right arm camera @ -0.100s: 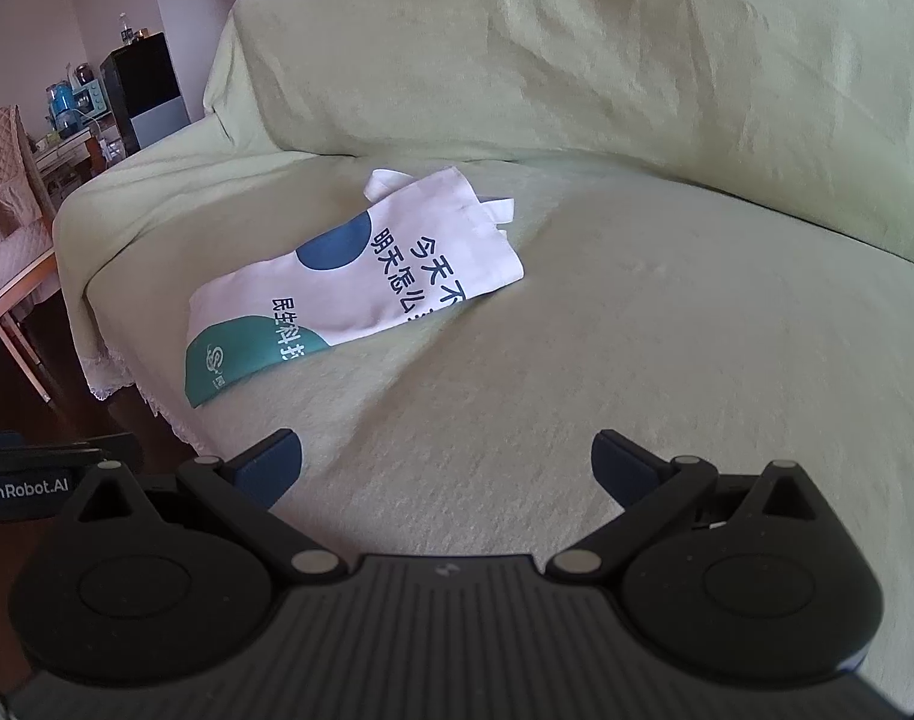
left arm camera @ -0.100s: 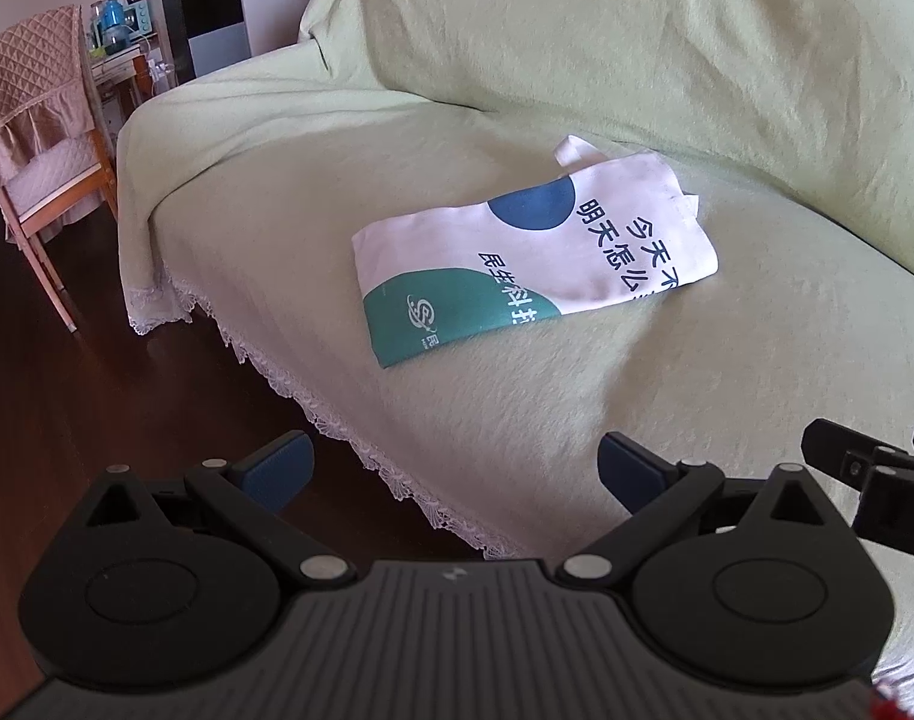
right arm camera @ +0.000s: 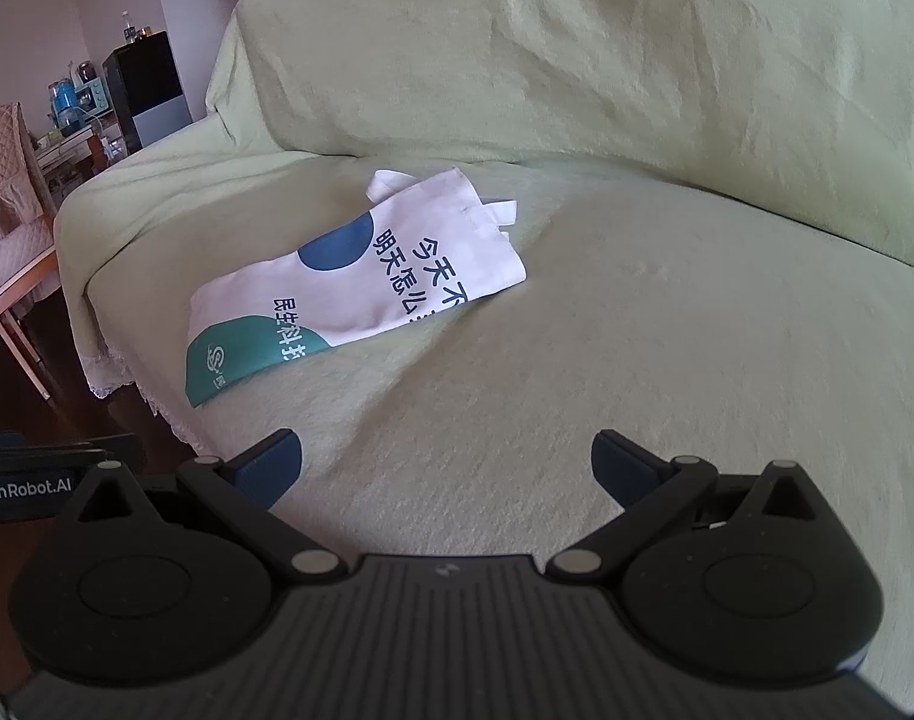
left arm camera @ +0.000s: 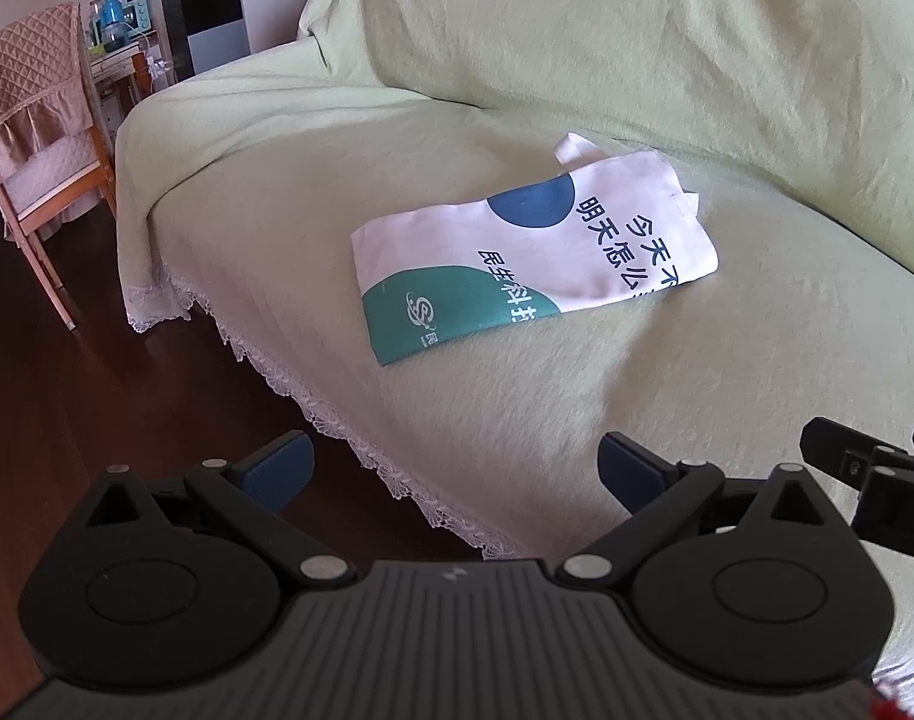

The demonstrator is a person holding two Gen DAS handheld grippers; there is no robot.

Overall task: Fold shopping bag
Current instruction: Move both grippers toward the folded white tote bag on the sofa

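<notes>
On the seat of a sofa draped in a pale green cover, the shopping bag lies flat, already doubled over lengthwise into a long strip; it is white with a blue disc, a teal patch bearing a logo, and dark printed characters cut off at the fold. Its white handle loops protrude at the end nearer the backrest, while the teal end points toward the lace-trimmed front edge of the cover. Left gripper: jaws spread wide, blue pads empty, held above the sofa's front edge and well apart from the bag. Right gripper: likewise released and empty, over bare cover, with the bag ahead and to its left. Background, left: a wooden chair with a quilted cover, a dark cabinet, and dark floor.
</notes>
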